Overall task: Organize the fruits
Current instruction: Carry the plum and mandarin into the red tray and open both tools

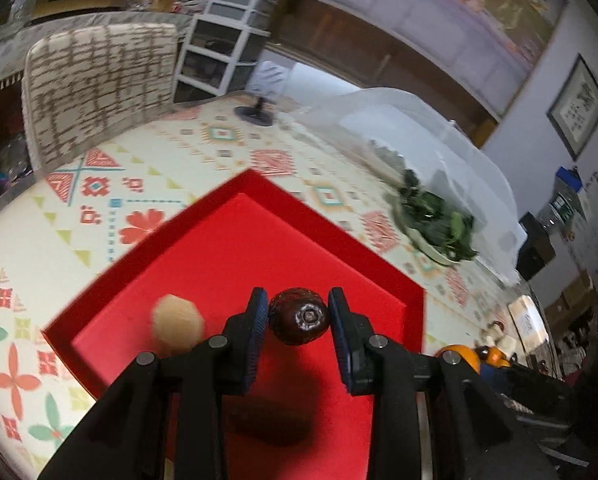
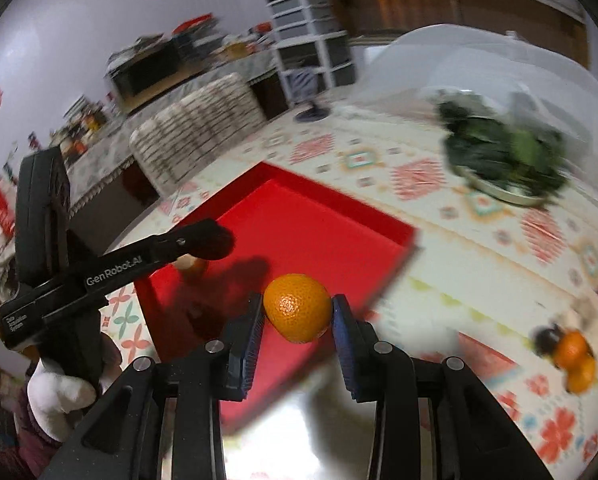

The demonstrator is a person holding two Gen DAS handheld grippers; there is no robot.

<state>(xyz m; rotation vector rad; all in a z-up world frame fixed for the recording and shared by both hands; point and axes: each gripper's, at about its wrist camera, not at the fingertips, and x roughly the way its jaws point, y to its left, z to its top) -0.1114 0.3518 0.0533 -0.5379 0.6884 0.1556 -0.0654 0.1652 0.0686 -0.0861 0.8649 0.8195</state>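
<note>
My left gripper (image 1: 298, 312) is shut on a dark brown round fruit (image 1: 299, 315) and holds it above the red tray (image 1: 203, 248). A pale beige fruit (image 1: 178, 324) lies in the tray to the left of the fingers. My right gripper (image 2: 298, 308) is shut on an orange (image 2: 298, 307), hanging over the red tray's (image 2: 323, 216) near edge. The left gripper's body (image 2: 111, 268), held by a white-gloved hand (image 2: 59, 396), reaches over the tray's left side in the right wrist view. More oranges and dark fruits (image 2: 575, 354) lie on the patterned tablecloth at the right.
A plate of green leaves (image 2: 507, 156) stands beyond the tray at the right, beside a clear domed cover (image 1: 411, 128). A padded chair back (image 1: 99, 88) is at the table's far left side. A white drawer unit (image 1: 235, 28) stands behind.
</note>
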